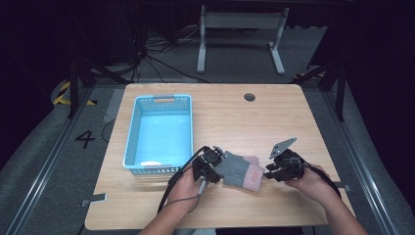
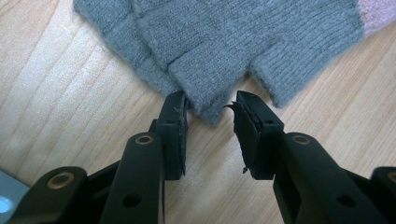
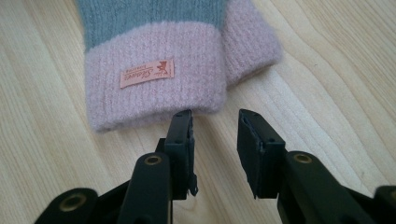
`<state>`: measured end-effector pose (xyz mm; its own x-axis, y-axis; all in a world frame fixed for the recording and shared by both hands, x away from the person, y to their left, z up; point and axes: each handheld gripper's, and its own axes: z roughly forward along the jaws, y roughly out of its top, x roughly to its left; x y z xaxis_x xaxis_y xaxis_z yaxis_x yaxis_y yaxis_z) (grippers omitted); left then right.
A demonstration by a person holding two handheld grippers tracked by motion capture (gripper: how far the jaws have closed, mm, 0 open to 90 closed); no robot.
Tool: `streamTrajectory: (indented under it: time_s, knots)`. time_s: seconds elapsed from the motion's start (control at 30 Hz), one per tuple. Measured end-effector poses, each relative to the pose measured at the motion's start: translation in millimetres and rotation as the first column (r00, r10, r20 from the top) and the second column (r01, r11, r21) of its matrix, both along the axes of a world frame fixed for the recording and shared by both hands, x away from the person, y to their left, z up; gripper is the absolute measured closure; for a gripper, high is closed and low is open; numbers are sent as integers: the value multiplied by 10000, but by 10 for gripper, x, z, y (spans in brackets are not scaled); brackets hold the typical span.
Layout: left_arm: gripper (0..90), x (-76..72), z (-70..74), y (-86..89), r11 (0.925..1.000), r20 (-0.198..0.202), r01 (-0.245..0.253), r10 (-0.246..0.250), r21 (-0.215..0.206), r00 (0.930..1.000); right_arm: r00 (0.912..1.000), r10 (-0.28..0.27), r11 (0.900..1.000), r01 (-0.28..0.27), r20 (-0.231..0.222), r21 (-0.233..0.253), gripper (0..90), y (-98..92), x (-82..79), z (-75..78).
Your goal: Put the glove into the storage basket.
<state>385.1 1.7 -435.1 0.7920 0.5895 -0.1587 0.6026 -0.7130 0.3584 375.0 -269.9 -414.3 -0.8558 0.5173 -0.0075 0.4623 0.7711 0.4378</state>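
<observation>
Hands at near edge, left gripper (image 2: 210, 105) and right gripper (image 3: 215, 122) both parted, gripping nothing. Grey-pink gloves (image 1: 240, 171) flat on table (image 1: 274, 122) between them, beside blue basket (image 1: 159, 100). Grasp not yet made; lift and placing probably left.

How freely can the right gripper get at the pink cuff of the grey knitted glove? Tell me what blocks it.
Probably yes. The right gripper is open, its jaws just short of the pink cuff of the grey knitted glove, with bare wooden table between. Nothing stands in the way.
</observation>
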Motion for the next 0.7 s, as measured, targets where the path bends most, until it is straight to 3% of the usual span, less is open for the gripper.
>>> streamTrajectory:
  time_s: [0.17, 0.23, 0.33, 0.53, 0.7]
  knots:
    - [642, 0, -6, -9, 10000, -21, 4, -4, -6, 10000, 9998, -203, 9996, 202, 46, 215, 632, 6, 27, -19]
    - [637, -2, -6, -12, 10000, -19, 11, -11, -8, 10000, 9988, -441, 9985, 447, -196, 320, 639, 26, 46, -48]
    - [634, 7, -9, -7, 9999, -80, 32, -32, -98, 10000, 9999, -135, 9997, 137, -52, 210, 724, 55, 29, -54]
    - [636, 14, -12, 1, 9998, -127, 20, -22, -204, 9999, 9999, -145, 9996, 146, -32, 224, 754, 60, 21, -52]
    - [649, -3, 7, -13, 9996, 92, 73, -71, -284, 9999, 9997, -180, 9998, 182, 157, -105, 833, 121, 2, -75]
